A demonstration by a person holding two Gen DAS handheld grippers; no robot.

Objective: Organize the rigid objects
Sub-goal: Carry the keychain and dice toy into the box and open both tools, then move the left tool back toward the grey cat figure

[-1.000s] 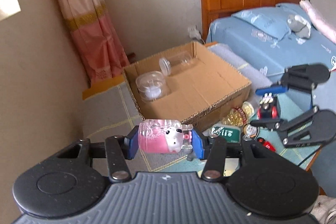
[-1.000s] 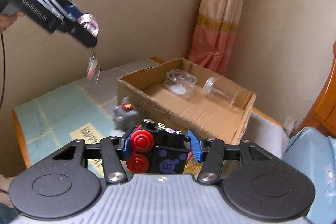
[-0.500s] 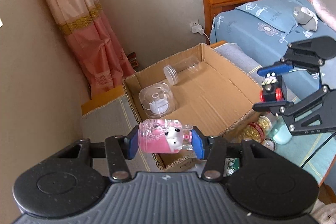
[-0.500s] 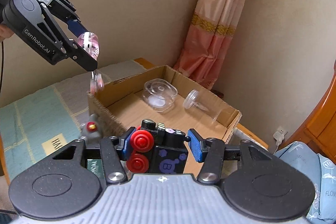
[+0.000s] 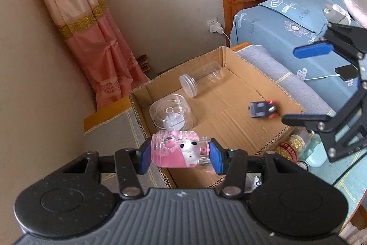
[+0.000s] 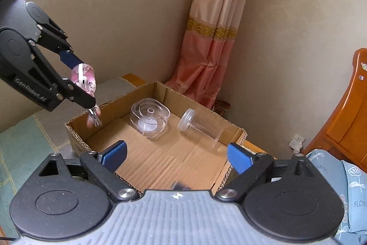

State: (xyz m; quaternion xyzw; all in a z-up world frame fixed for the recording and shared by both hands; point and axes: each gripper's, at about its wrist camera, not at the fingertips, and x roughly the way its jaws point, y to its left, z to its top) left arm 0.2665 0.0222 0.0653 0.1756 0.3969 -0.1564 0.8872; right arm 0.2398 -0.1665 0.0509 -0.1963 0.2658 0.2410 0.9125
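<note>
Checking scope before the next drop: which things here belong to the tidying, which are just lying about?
Job: cardboard box, pink bottle in left gripper, toy car, clear tub, clear jar, right gripper opening, empty.
Lying about: phone, curtain, pillow.

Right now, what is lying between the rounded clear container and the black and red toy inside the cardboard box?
Only bare cardboard floor between the rounded clear container and the black and red toy, in the left wrist view.

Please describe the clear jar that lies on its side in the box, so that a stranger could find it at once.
Look at the open cardboard box in front of the pink curtain. Two clear containers are on its floor near the back wall. The jar is the long round one lying on its side, with a wide flat lid, unlike the squat tub that stands upright beside it.
</note>
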